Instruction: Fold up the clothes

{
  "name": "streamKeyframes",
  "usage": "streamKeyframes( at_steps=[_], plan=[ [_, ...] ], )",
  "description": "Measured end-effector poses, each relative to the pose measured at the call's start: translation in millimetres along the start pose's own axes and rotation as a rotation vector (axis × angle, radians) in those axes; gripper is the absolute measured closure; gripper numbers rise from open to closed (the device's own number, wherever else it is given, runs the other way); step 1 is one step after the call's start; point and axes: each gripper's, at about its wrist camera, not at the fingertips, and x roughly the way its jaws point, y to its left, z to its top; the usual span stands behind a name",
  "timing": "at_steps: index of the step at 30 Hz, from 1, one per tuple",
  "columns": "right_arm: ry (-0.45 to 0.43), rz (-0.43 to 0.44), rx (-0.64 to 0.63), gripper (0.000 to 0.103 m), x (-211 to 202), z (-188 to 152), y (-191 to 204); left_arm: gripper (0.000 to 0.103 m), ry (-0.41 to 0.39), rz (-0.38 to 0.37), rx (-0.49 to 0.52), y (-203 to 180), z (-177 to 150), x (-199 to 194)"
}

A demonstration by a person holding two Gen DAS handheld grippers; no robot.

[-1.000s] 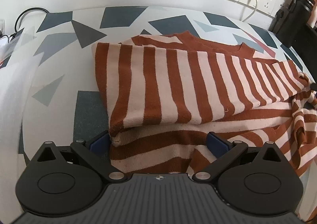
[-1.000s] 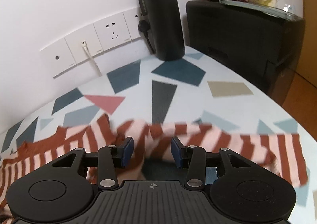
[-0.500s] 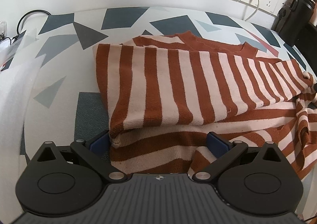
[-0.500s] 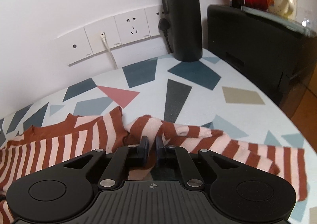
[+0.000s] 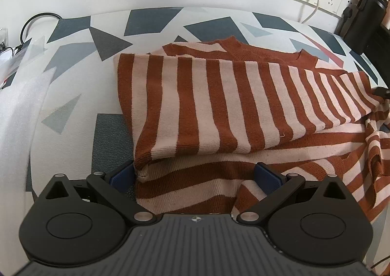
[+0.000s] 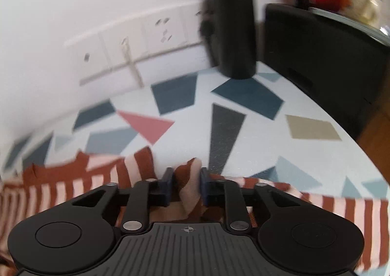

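On the patterned tabletop a striped sweater is seen partly folded, one sleeve laid across, while the left tongs are spread wide and the right tongs, opening, are pinching a bunched fold.

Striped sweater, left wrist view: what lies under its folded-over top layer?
Under the folded layer more of the same striped sweater shows, lying on the patterned tabletop. Whatever sits deeper between the layers is covered.

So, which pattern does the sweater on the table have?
The sweater has rust-brown and pale pink stripes; the left wrist view shows it best.
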Motion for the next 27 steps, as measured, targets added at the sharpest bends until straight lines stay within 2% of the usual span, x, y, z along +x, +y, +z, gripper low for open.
streamKeyframes(
  at_steps=[5,10,13,16,17,19,24,27],
  plan=[
    [-0.035,0.017,0.107,0.089,-49.0,-23.2,-26.4,0.000,0.008,0.008,-0.001,-1.1,0.7,1.1],
    [0.061,0.012,0.203,0.090,-81.9,-64.7,-45.3,0.000,0.008,0.007,0.005,-0.7,0.2,1.0],
    [0.131,0.001,0.191,0.090,-89.3,-87.2,-45.7,0.000,0.009,0.006,0.009,-0.8,0.0,1.0],
    [0.185,-0.052,0.164,0.096,-88.6,-101.4,-44.7,0.000,0.008,0.008,0.012,-1.1,-0.2,0.9],
    [0.181,-0.054,0.173,0.094,-90.5,-102.5,-46.4,0.000,0.007,0.008,0.012,-1.2,-0.3,0.8],
    [0.182,-0.086,0.194,0.078,-95.0,-99.8,-47.7,0.000,0.006,0.008,0.011,-1.0,-0.2,0.7],
    [0.081,-0.106,0.189,0.074,-103.5,-73.8,-52.7,0.000,0.001,0.007,0.011,-0.5,-0.3,0.4],
    [0.043,-0.099,0.178,0.068,-94.1,-51.1,-54.6,0.000,0.001,0.009,0.012,-0.9,-0.3,0.2]
  ],
)
